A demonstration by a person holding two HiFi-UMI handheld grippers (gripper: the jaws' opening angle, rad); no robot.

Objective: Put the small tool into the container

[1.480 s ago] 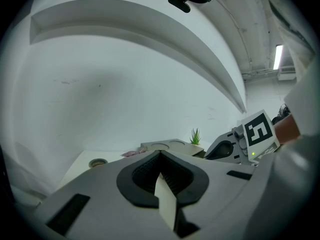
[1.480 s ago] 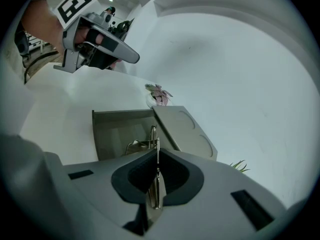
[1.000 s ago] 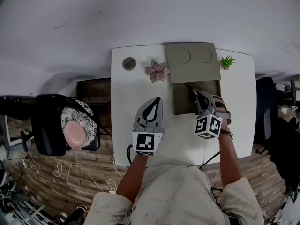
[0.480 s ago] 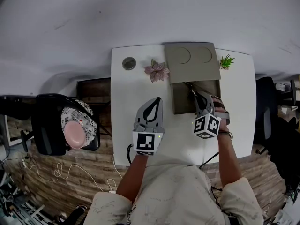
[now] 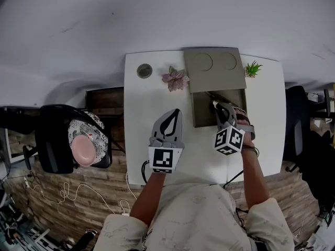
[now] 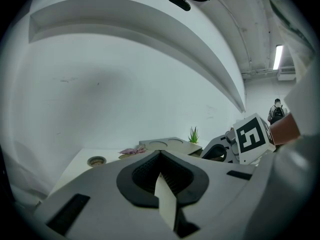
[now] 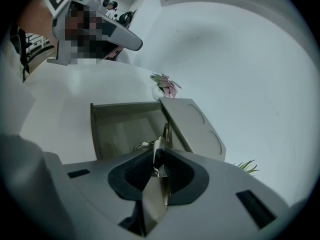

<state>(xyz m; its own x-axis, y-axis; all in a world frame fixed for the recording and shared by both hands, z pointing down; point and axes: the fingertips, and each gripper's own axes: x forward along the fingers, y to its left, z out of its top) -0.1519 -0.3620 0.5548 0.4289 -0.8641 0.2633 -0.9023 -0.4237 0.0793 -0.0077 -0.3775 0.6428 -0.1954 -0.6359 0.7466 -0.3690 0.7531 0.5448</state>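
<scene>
Starting nearest you: your left gripper [image 5: 175, 112] is centre frame in the head view, over bare white table [image 5: 138, 119], nose pointing up-frame. Its own view shows the jaws fully together with nothing between them. It sits left of the box, clear of it.

Your right gripper [image 5: 216, 105] is right of centre and tilted down, with its tips inside the open container [image 5: 203, 113]. The jaws have just been opening. They now stand at a narrow gap, and the pads look backed off.

The small tool [image 7: 160, 144] is thin and metallic. In the right gripper view it sits between the tips, one end poking past them toward the container's far wall. Can't tell whether it touches the container floor. In the head view it shows only as a thin dark line at the tips, over the upper right part of the box interior.

The container is a grey rectangular box. Its lid [image 5: 213, 69] is swung open above it in frame, with two round recesses on the lid face.

Further up-frame, along the table's far edge:
- a small round dish [image 5: 144, 70] at the left
- a pink flower [image 5: 175, 79] just left of the lid
- a green plant [image 5: 253, 68] just right of the lid

Behind them is a plain white wall [image 5: 157, 14].
</scene>
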